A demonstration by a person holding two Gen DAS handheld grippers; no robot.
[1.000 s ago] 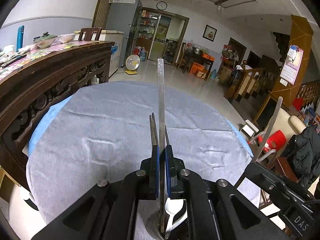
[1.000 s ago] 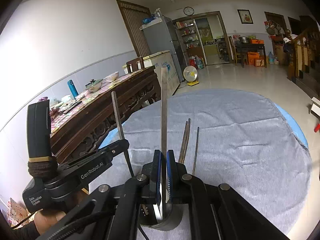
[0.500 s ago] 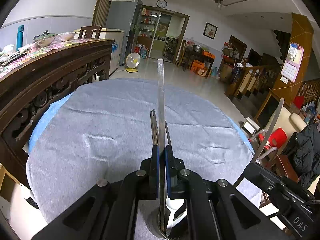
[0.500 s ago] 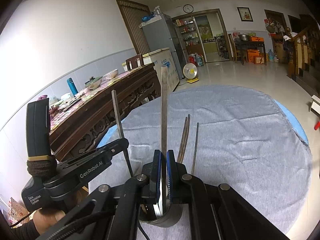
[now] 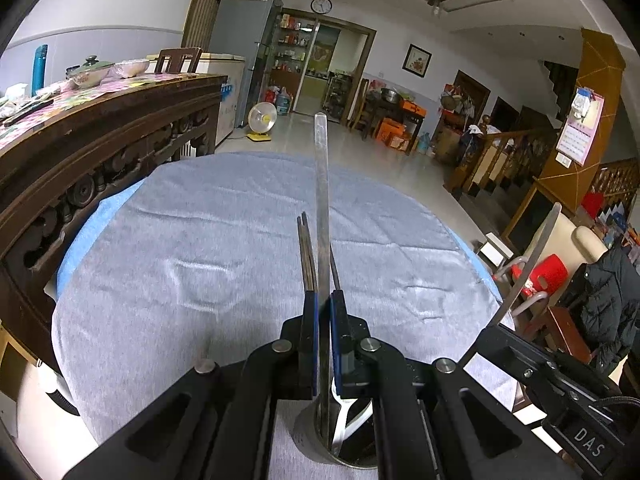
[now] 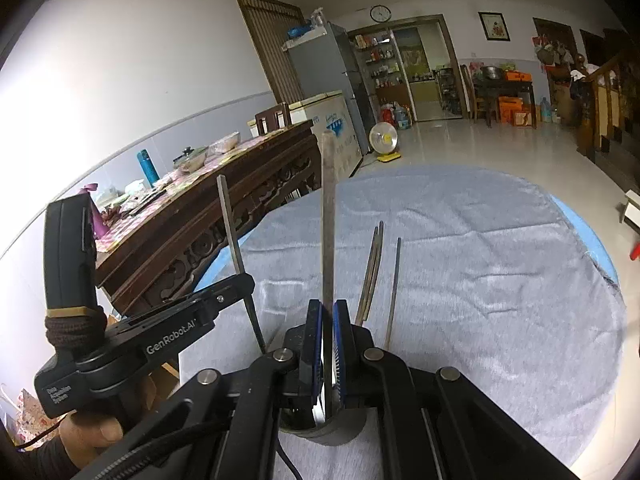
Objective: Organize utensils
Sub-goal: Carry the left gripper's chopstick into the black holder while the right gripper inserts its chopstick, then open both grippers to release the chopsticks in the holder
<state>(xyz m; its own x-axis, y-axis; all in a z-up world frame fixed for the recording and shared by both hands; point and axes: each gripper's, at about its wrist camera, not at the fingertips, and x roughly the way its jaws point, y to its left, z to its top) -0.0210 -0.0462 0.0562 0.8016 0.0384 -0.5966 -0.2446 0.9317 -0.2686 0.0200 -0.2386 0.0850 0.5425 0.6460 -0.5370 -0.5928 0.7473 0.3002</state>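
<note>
Steel, mostly, on grey cloth (image 5: 200,248) over a round table; I list what I hold and see, left to right.

1. Left gripper (image 5: 323,312): jaws drawn narrow, pinching a long flat metal handle (image 5: 322,200). It stands nearly upright, its lower end inside the metal cup (image 5: 316,444) on the cloth just below the fingers.
2. Metal cup, contents: a pair of dark chopsticks (image 5: 306,248) leaning together, one more thin rod just right of my handle, and a white plastic spoon (image 5: 342,408) resting against the inner wall.
3. Right gripper (image 6: 327,320): jaws also narrow, clamped on a second flat utensil (image 6: 328,216), likewise upright with its foot down in the same cup (image 6: 324,428). From the left camera its handle shows as a slanted strip at far right.
4. A person's hand (image 6: 92,432) grips the left tool's body, seen from the right camera.

Progress, my reading: cloth otherwise bare of loose utensils, so the gathering looks nearly finished. Remaining: let go of both pieces so they settle in the cup, then withdraw.
</note>
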